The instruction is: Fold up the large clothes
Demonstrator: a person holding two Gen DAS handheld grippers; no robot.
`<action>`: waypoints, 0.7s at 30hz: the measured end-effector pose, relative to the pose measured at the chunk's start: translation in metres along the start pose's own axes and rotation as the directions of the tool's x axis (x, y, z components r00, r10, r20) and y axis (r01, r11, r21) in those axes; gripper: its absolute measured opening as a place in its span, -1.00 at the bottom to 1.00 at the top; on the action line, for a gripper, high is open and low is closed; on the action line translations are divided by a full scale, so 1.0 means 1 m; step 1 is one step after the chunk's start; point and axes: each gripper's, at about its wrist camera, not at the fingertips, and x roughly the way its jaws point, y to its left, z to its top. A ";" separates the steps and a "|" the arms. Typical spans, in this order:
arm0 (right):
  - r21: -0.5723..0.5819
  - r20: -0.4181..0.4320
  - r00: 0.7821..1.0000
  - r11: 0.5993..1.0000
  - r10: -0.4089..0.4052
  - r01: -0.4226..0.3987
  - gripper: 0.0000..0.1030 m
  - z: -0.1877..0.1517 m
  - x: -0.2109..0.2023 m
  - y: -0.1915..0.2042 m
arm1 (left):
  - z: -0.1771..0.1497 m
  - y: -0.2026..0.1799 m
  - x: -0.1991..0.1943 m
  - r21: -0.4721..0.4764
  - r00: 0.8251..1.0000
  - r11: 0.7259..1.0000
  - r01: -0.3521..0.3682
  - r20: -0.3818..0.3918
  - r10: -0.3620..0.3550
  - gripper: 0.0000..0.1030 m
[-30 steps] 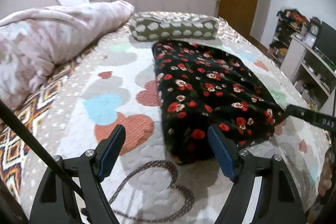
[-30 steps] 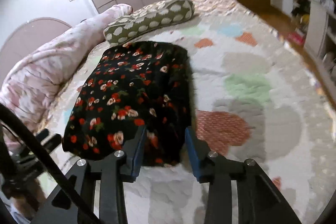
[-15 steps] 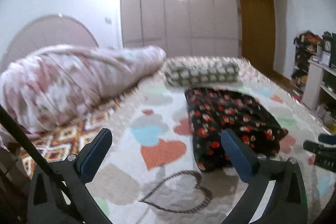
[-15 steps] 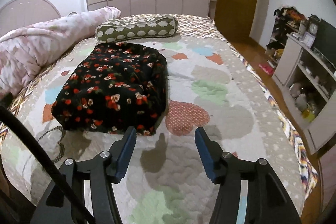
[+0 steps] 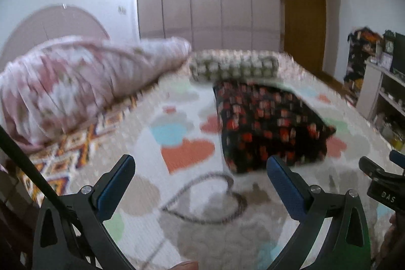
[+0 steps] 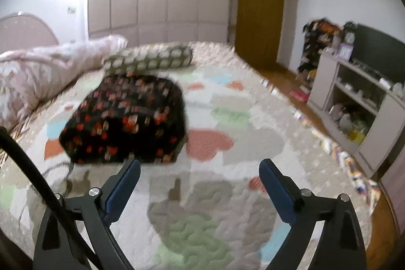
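One folded garment (image 5: 268, 125), black with red and white flowers, lies flat on the bed (image 5: 177, 194), on the heart-patterned quilt, its far edge just beside a spotted bolster (image 5: 234, 66). Nothing holds it. In the right wrist view the same garment (image 6: 126, 118) sits left of centre, ahead of the fingers.

The left gripper (image 5: 200, 175) hangs above the quilt short of the garment, tilted down towards it. Its jaws stand wide apart, with only quilt between them; they opened within the last second. The right blue pad (image 5: 283, 184) overlaps the garment's near corner in the view, but whether it touches is hard to say through the blur; it looks to be clear of it.

The right gripper (image 6: 200, 180) is likewise tilted down over bare quilt, near the garment's near edge and apart from it. Its jaws have just been opening, stand wide and grip nothing. Its tip also shows at the right edge of the left wrist view (image 5: 379, 176).

Two grippers, one garment, one bolster. One rolled pink duvet (image 5: 76, 85) lies along the left side of the bed before an arched headboard (image 5: 50, 22). Beyond are a wardrobe (image 5: 207, 4), one wooden door (image 5: 303, 24), and one shelf unit (image 6: 354, 103) on the right.
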 end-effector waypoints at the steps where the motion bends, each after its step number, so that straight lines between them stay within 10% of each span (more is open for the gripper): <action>1: -0.009 -0.038 0.999 1.000 -0.007 0.007 0.88 -0.002 0.007 0.002 | -0.005 -0.001 0.005 -0.008 1.000 1.000 0.005 -0.027 -0.006 1.00; 8: 0.003 -0.220 0.976 1.000 0.004 -0.003 0.88 -0.028 0.036 0.007 | -0.033 -0.009 0.025 -0.003 0.990 1.000 0.026 -0.141 -0.026 1.00; 21: -0.060 -0.264 0.964 0.998 -0.028 0.012 0.88 -0.044 0.047 0.022 | -0.044 -0.009 0.040 -0.003 0.976 1.000 0.025 -0.217 -0.025 1.00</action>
